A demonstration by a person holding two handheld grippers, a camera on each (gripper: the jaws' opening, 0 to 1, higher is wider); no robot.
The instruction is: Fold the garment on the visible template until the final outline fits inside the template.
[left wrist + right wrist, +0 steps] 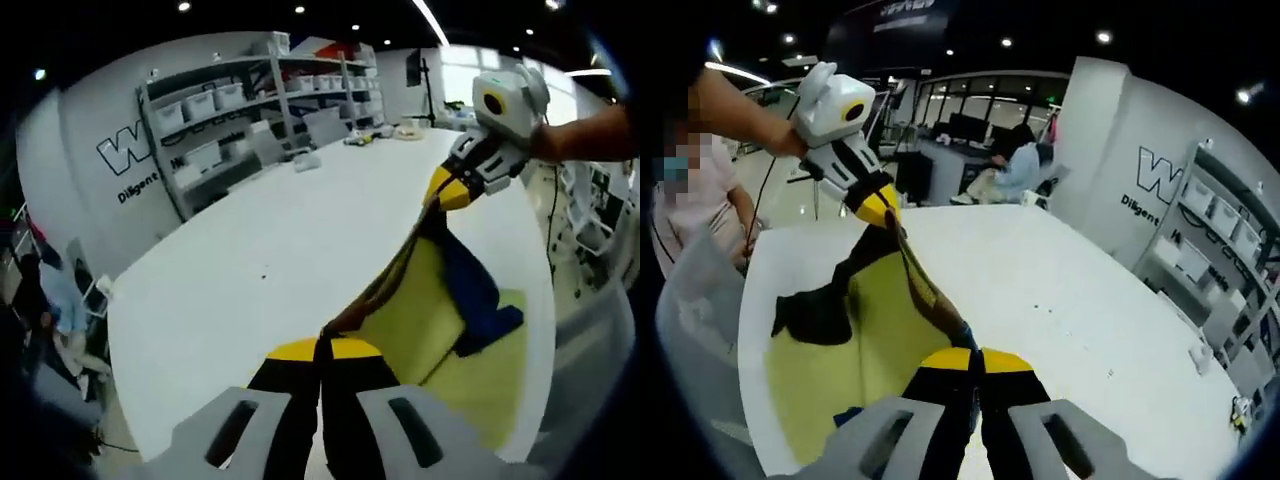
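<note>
While both grippers [323, 352] [977, 362] pinch it, garment [468, 285] hangs taut above template [820, 385].

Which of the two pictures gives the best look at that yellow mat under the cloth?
The right gripper view: the yellow mat spreads wide across the white table, under the garment. The left gripper view shows a narrower strip, partly covered by blue fabric.

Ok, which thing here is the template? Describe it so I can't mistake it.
Start at the big white table. Near its edge lies a flat yellow-green sheet, the template. The dark blue garment hangs down onto it, stretched between the left gripper and right gripper; the sheet alone is flat and bright.
</note>
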